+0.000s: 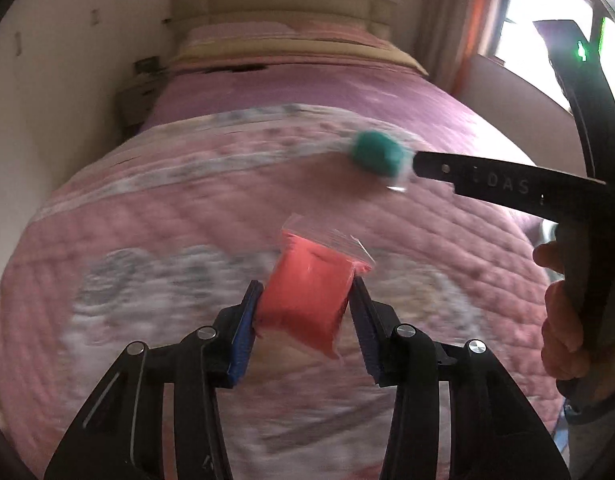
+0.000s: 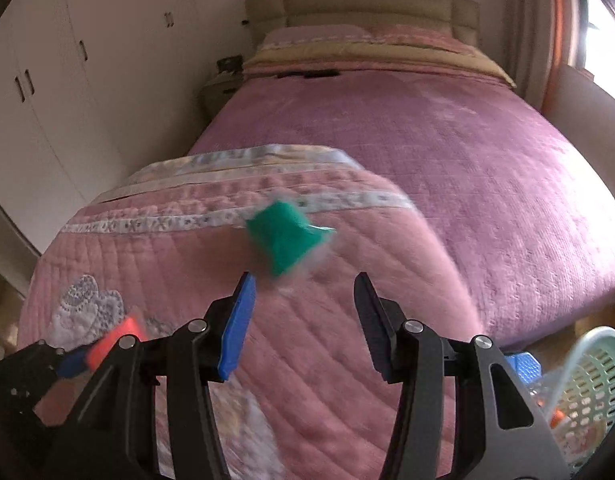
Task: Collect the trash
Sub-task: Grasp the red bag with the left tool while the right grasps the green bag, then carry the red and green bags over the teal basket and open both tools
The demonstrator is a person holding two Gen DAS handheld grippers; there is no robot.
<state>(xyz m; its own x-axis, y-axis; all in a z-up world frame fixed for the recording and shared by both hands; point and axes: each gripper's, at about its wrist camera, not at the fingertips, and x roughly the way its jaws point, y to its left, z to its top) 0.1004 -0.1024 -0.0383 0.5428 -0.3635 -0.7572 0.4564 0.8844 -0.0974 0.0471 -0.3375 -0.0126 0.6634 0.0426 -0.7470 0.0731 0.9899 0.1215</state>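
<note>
My left gripper is shut on a red packet in clear plastic and holds it above the pink quilt. The red packet also shows at the lower left of the right wrist view. A green packet in clear plastic lies on the quilt just ahead of my right gripper, which is open and empty. In the left wrist view the green packet sits right at the tip of the right gripper's finger.
The quilt covers the foot of a bed with a purple bedspread. A pale green perforated basket with some items in it stands on the floor at the lower right. White wardrobes line the left wall.
</note>
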